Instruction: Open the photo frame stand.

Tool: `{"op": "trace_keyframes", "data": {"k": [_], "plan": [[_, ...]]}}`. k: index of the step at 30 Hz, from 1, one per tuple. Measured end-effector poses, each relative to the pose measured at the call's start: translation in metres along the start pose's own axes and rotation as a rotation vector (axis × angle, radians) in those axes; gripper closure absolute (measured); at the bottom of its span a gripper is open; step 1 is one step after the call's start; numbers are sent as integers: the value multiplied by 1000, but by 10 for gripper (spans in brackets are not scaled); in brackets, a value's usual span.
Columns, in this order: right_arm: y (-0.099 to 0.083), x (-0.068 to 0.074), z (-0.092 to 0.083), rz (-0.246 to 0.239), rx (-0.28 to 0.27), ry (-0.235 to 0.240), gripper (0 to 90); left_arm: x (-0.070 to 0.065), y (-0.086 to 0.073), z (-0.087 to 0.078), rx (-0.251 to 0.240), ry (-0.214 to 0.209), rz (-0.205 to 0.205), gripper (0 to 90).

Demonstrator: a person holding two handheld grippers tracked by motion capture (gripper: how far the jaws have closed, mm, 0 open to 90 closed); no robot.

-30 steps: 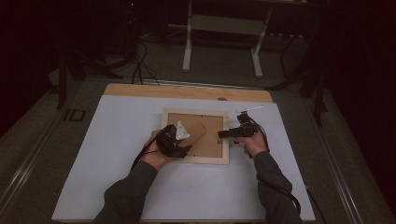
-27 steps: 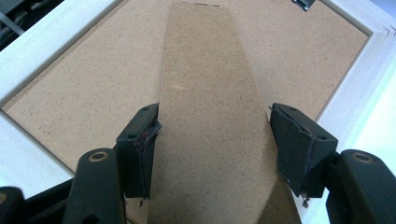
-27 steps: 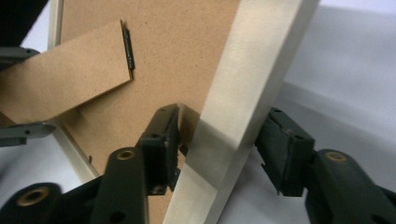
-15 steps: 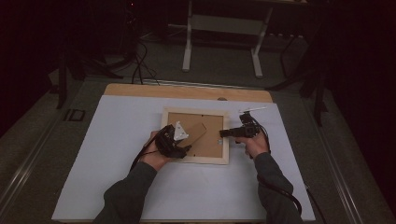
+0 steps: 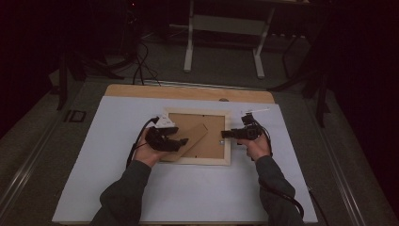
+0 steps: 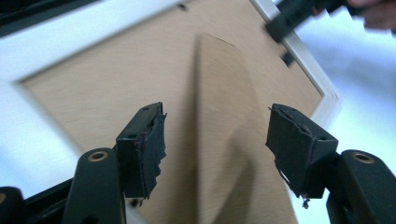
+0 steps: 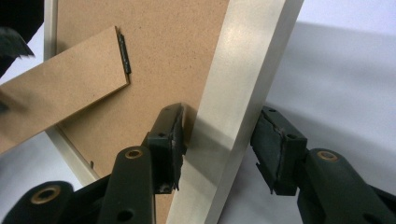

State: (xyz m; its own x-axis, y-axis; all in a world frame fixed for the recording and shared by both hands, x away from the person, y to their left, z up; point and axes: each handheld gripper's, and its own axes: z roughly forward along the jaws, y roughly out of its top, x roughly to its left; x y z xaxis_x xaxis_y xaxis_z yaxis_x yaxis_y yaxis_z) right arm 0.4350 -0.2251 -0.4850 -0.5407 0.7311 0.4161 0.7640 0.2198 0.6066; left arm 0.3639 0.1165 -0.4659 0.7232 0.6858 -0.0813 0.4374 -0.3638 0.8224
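A pale wooden picture frame [image 5: 197, 160] lies face down on the white mat, brown backboard [image 5: 214, 123] up, with its cardboard stand leg [image 5: 196, 136] slanting across it. My left gripper [image 5: 182, 141] hovers over the frame's left part; its jaws stand open above the stand leg [image 6: 219, 93], holding nothing. My right gripper [image 5: 225, 134] straddles the frame's right rail [image 7: 243, 70]. Its jaws have just been closing with the rail between them: the inner pad [image 7: 173, 135] is at the rail's inner edge, and a slim gap remains at the outer pad [image 7: 273, 151].
The white mat [image 5: 188, 197] covers a wooden table whose bare edge [image 5: 188, 92] shows at the back. Behind the table stand a metal frame's legs [image 5: 189, 47] and cables on the dark floor. The right gripper [image 6: 294, 16] appears at the top of the left gripper view.
My left gripper has shifted left off the middle of the backboard, uncovering more of the stand leg. The right hand has stayed at the right rail.
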Motion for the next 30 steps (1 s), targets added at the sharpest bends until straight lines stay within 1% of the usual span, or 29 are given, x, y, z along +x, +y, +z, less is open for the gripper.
{"op": "trace_keyframes", "data": {"k": [1,2,3,5,6,7,8,9,10,11,13,15,17,18,19,20,21,23,24,25,30], "plan": [[0,-1,-2,-5,-12,-5,579,4,0,-3,-2,17,-15,378],[0,0,-2,-14,-6,-14,577,8,-1,-5,-1,27,-26,378],[0,1,-3,-20,-2,-23,576,12,-2,-7,-1,28,-47,378],[0,3,-2,-25,0,-35,575,19,-4,-9,25,78,-74,381],[0,3,-2,-24,0,-36,575,23,-6,-9,25,86,-93,380],[0,3,-2,-25,-3,-36,576,28,-8,-9,24,108,-121,378],[0,3,-2,-24,-6,-36,576,33,-11,-9,16,118,-155,375],[0,3,-2,-24,-8,-37,577,39,-13,-9,2,102,-198,370],[-1,3,-2,-24,-11,-36,577,45,-15,-9,-2,90,-233,371],[-1,3,-2,-24,-15,-36,577,49,-16,-9,-1,83,-256,370],[-2,3,-2,-26,-23,-36,578,54,-17,-7,12,72,-283,370],[-2,4,-3,-31,-28,-37,579,57,-18,-3,44,54,-305,367],[-2,5,-3,-36,-34,-38,580,59,-18,2,66,42,-312,377],[-2,5,-3,-39,-37,-36,581,59,-18,4,73,35,-315,396],[-2,5,-3,-39,-37,-36,581,59,-18,4,73,35,-315,424],[-3,6,-3,-43,-41,-39,581,59,-18,4,73,35,-315,424],[-3,6,-4,-50,-46,-40,581,57,-18,5,80,42,-313,464],[-4,7,-5,-54,-49,-40,580,57,-17,3,76,57,-316,483],[-4,7,-5,-54,-49,-40,580,57,-17,3,76,57,-316,502],[-4,7,-5,-55,-51,-40,580,59,-15,-1,73,62,-319,523],[-3,10,-6,-74,-59,-48,582,58,-13,-4,78,69,-306,541]]}}
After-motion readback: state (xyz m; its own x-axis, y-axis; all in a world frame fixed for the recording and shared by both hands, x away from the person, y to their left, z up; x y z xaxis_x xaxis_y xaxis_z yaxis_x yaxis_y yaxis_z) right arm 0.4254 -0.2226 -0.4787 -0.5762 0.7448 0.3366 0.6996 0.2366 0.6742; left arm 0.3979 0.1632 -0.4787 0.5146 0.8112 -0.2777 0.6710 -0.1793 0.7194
